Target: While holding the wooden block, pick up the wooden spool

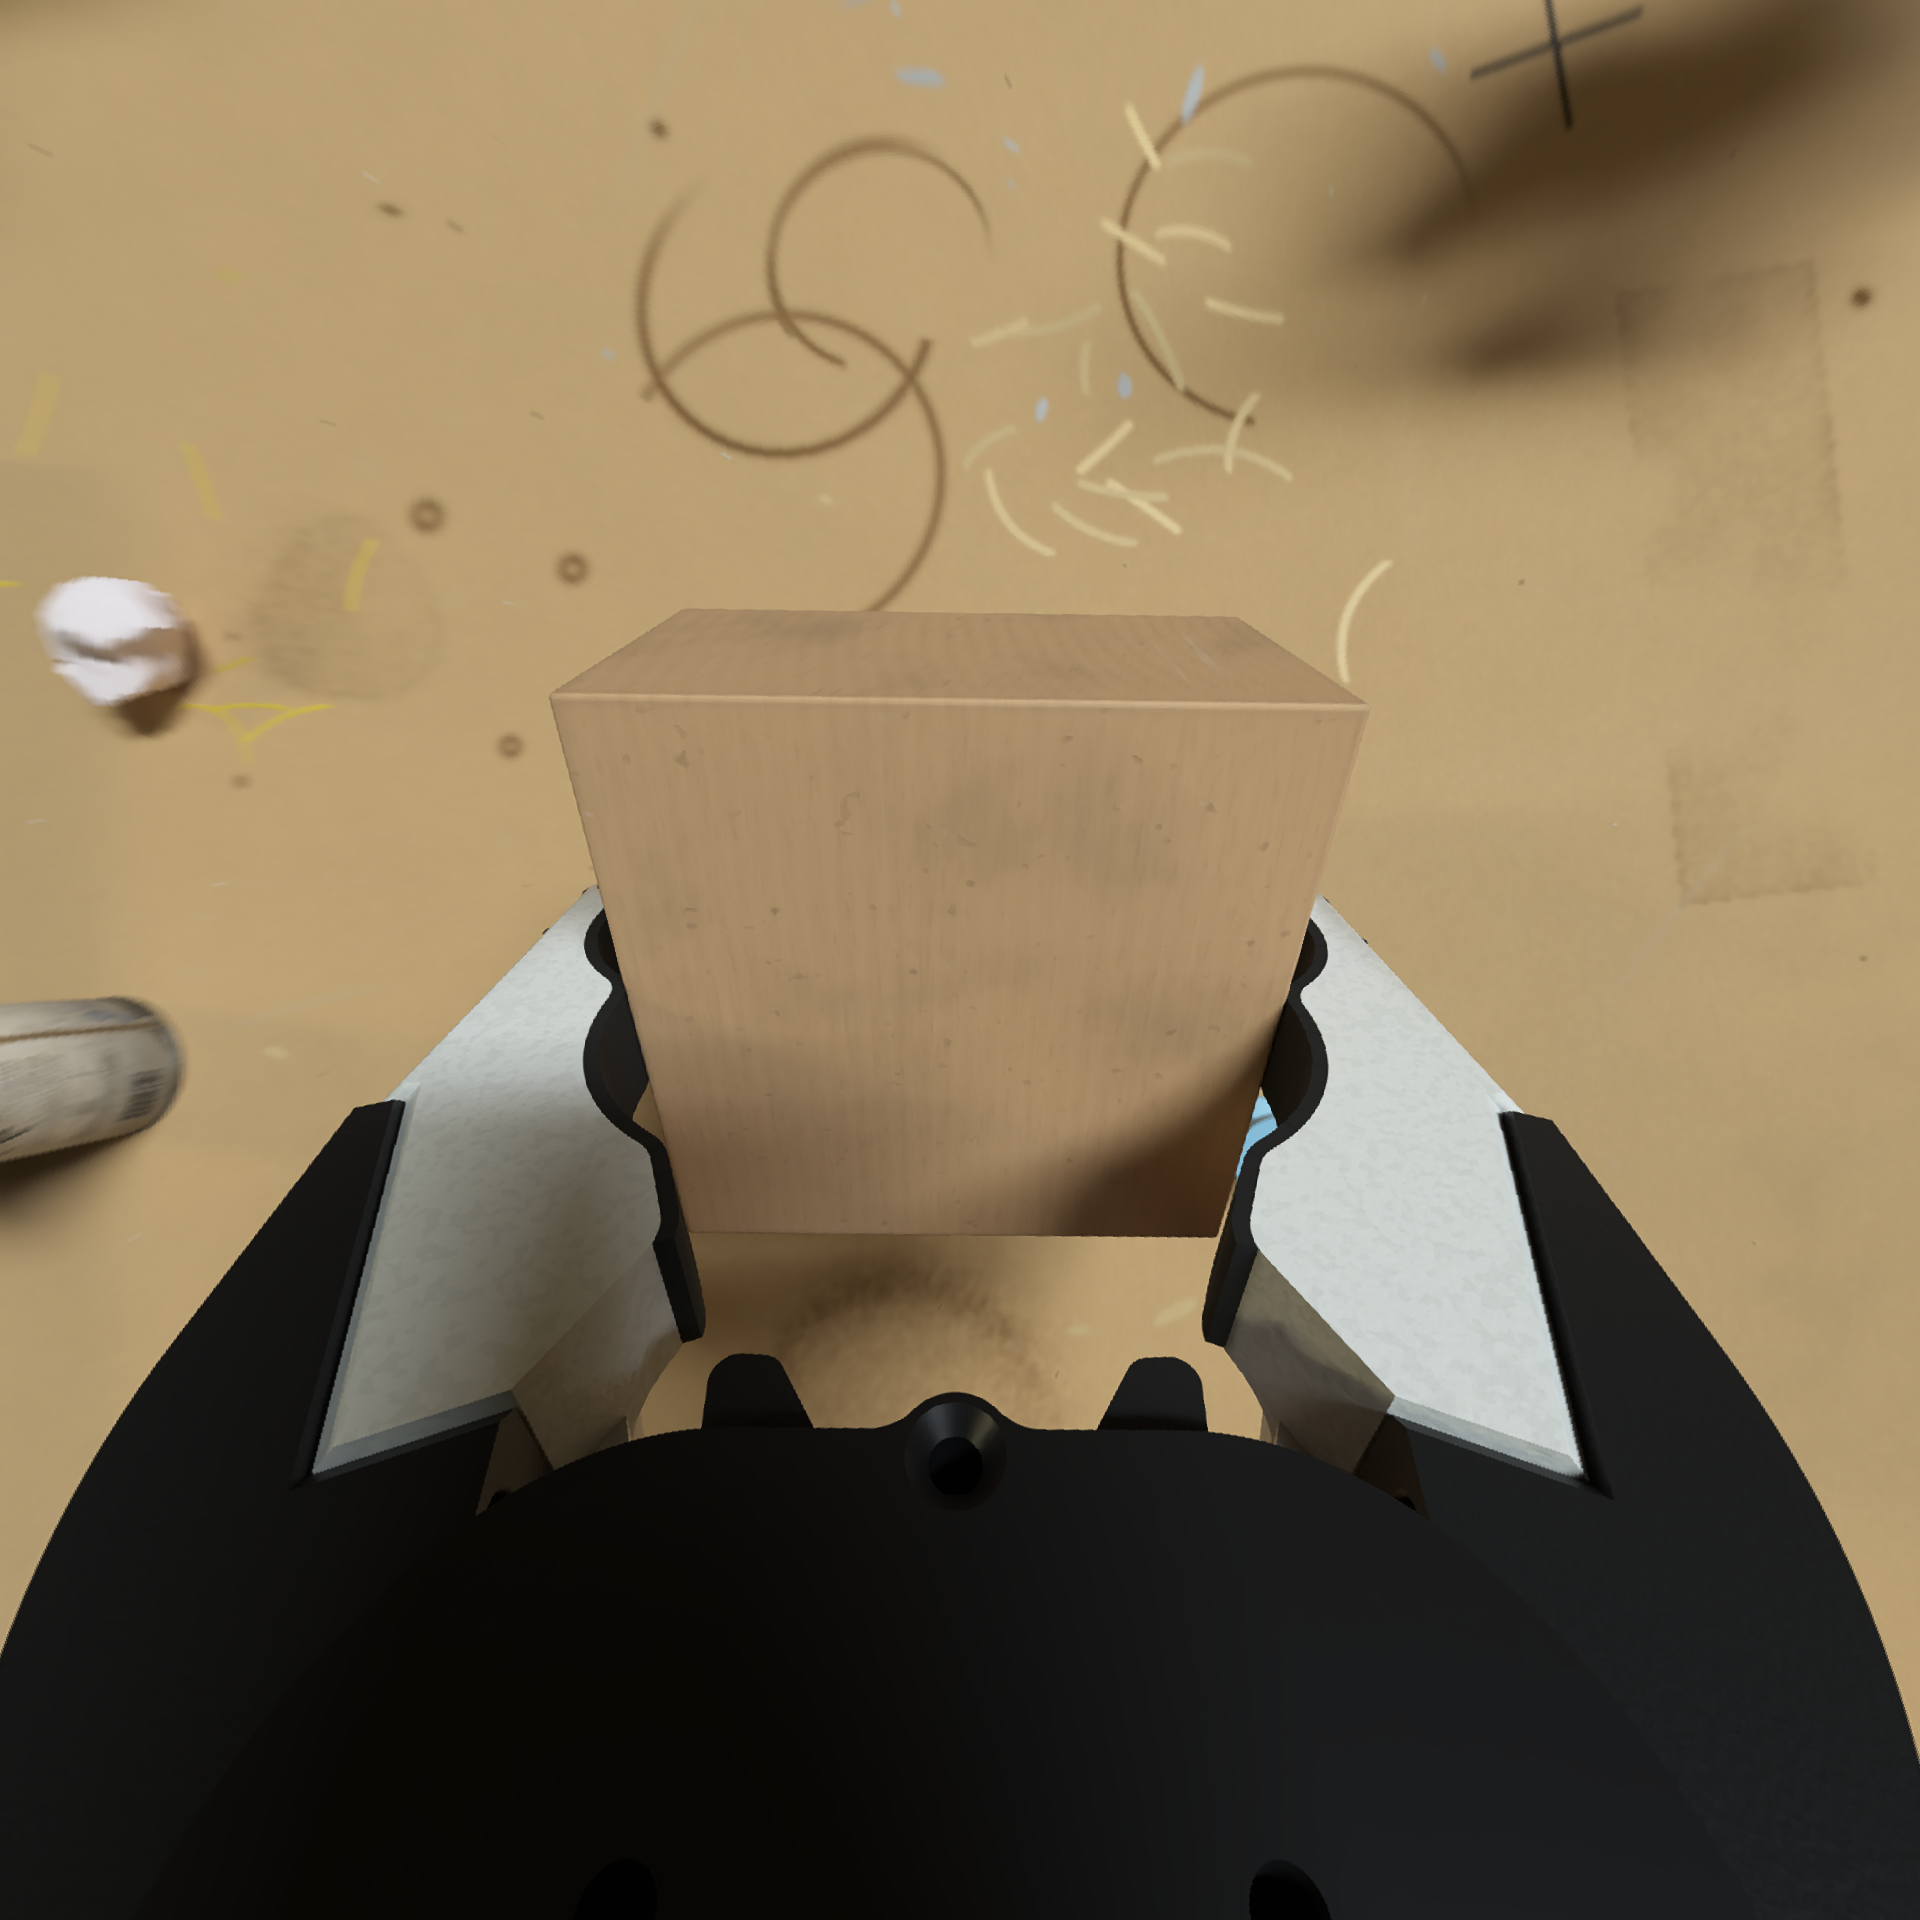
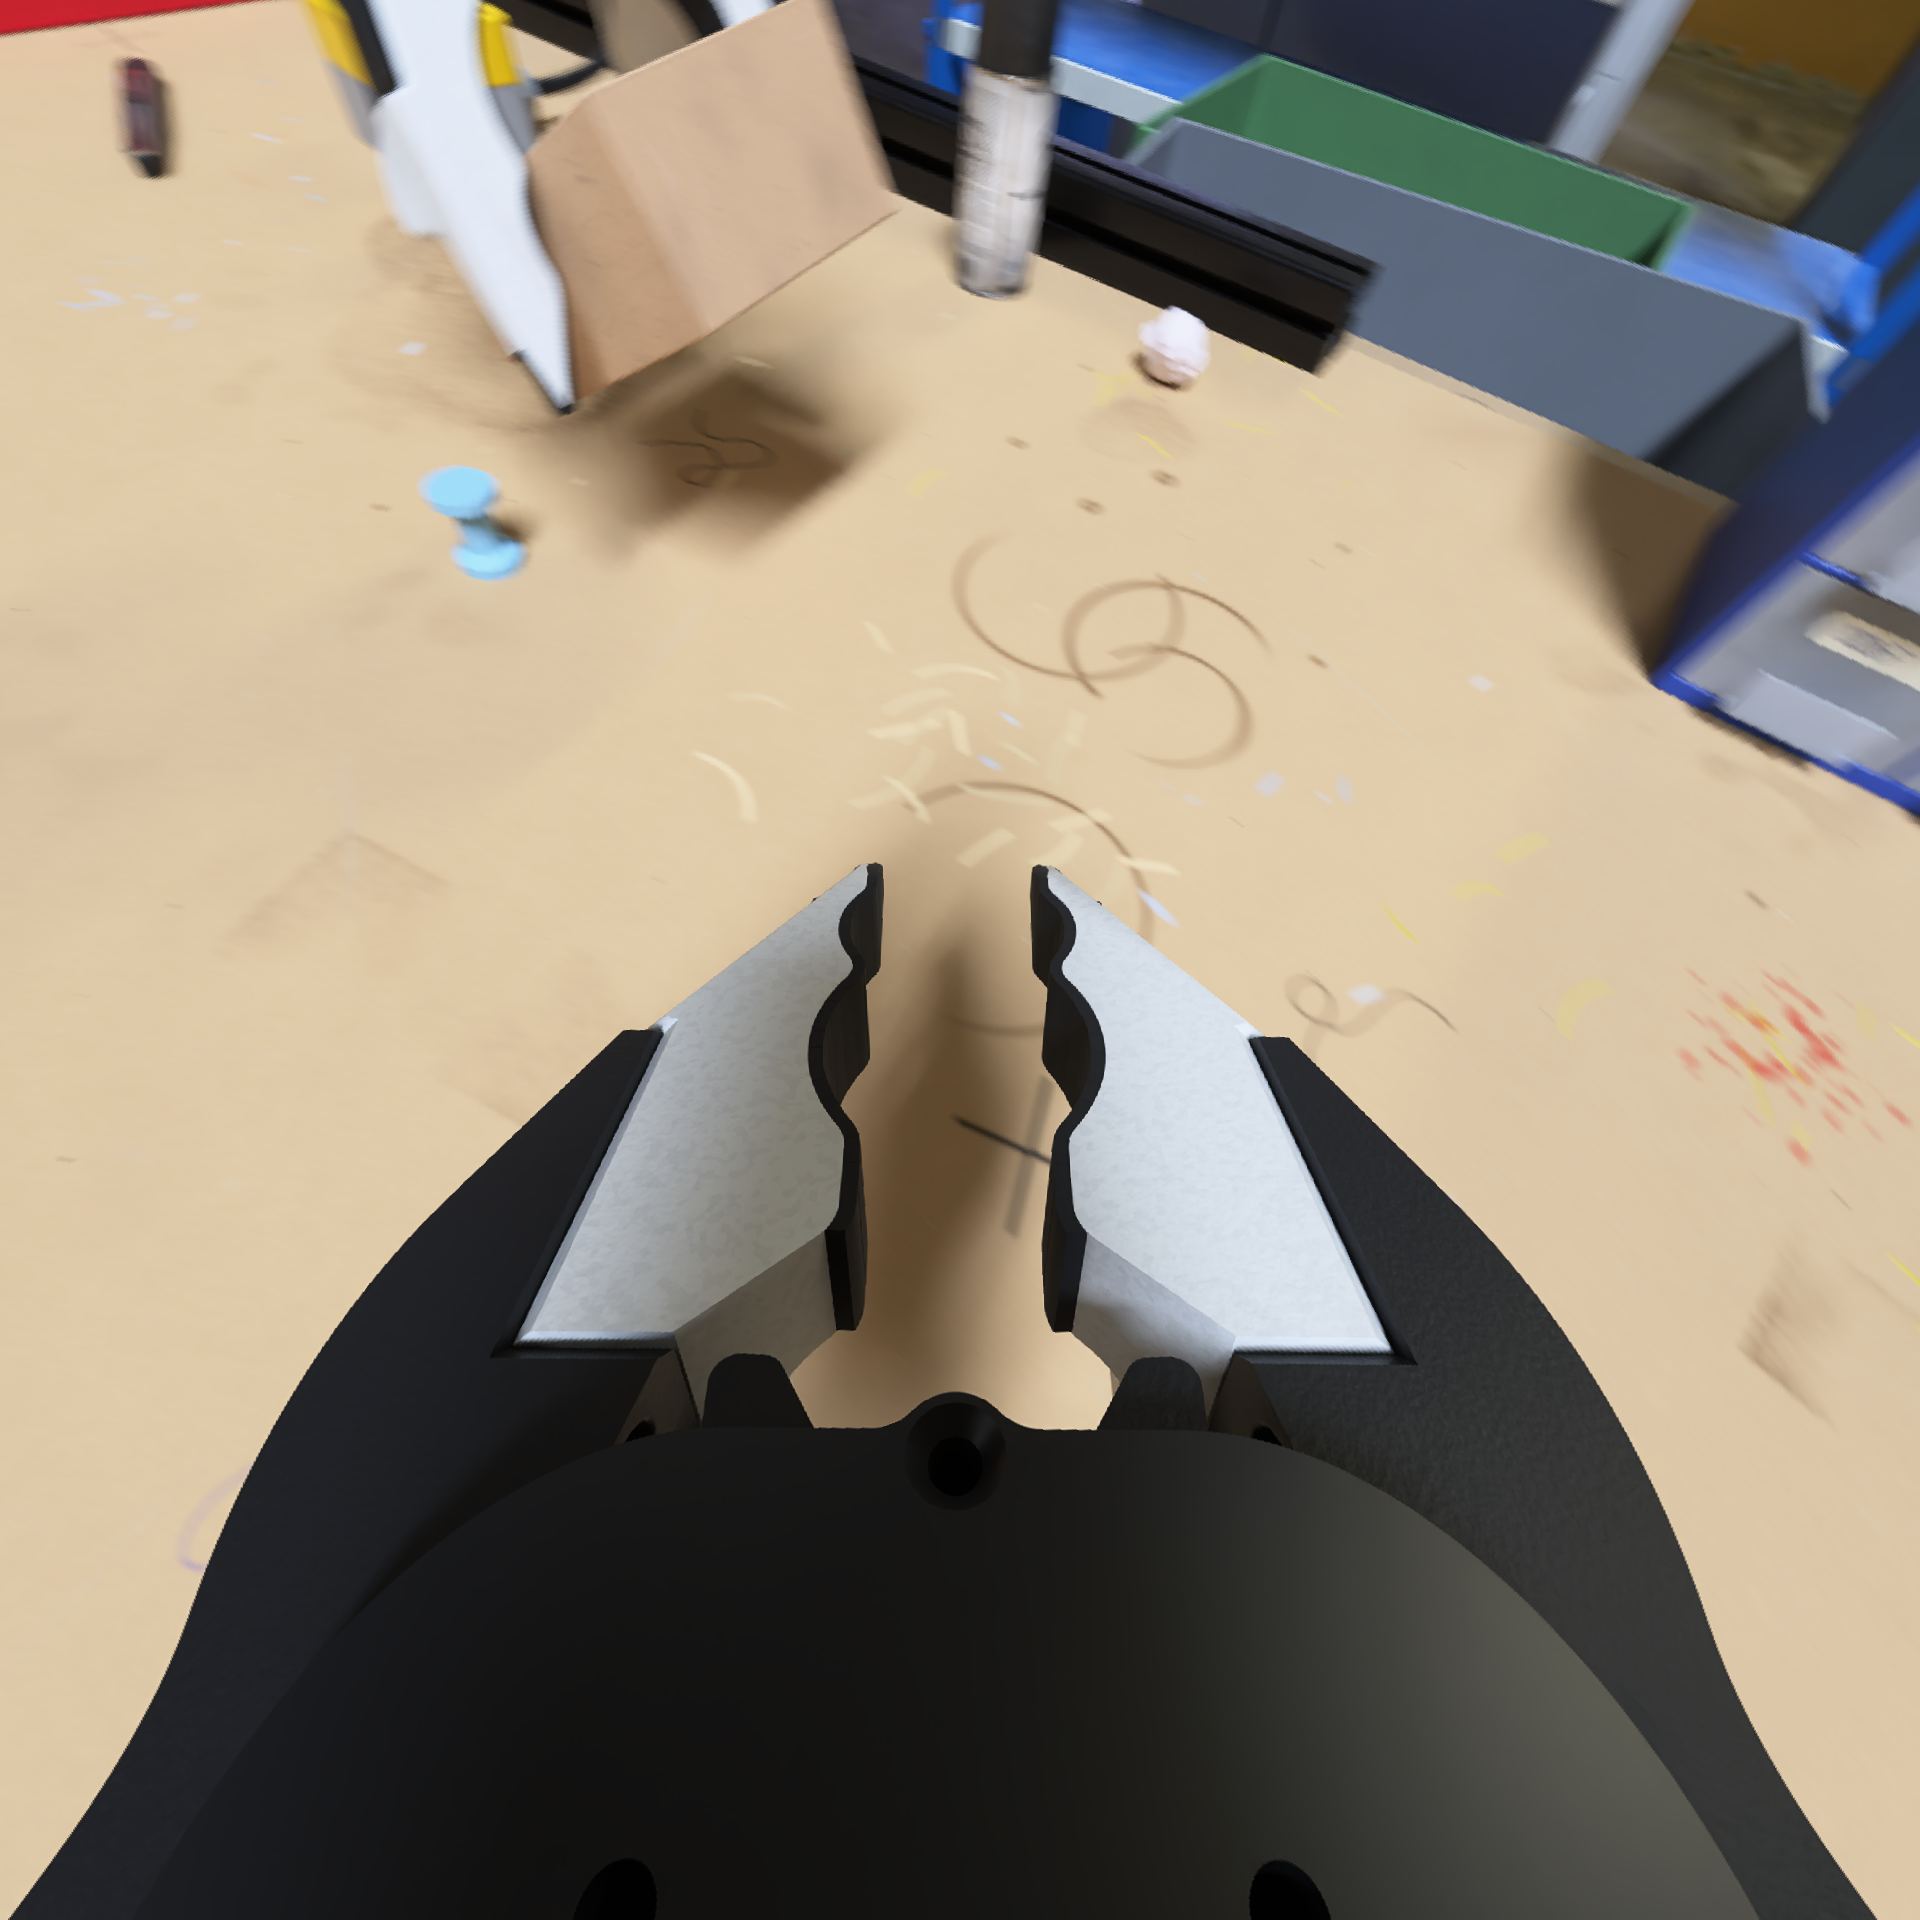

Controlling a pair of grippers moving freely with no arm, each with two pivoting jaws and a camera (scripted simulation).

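Wooden block (image 1: 956, 914) being clamped between the left gripper (image 1: 954, 935) fingers, lifted clear of the bench (image 1: 312, 312). Right gripper (image 2: 957, 883) hovering narrowly parted, gripping nothing. Pale blue wooden spool (image 2: 473, 520) standing upright far ahead to its left; probably needing widening, then reaching leftward.

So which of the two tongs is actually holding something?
The left tongs: they are clamped on the wooden block, lifted off the table. The right tongs hold nothing, only a narrow gap between them.
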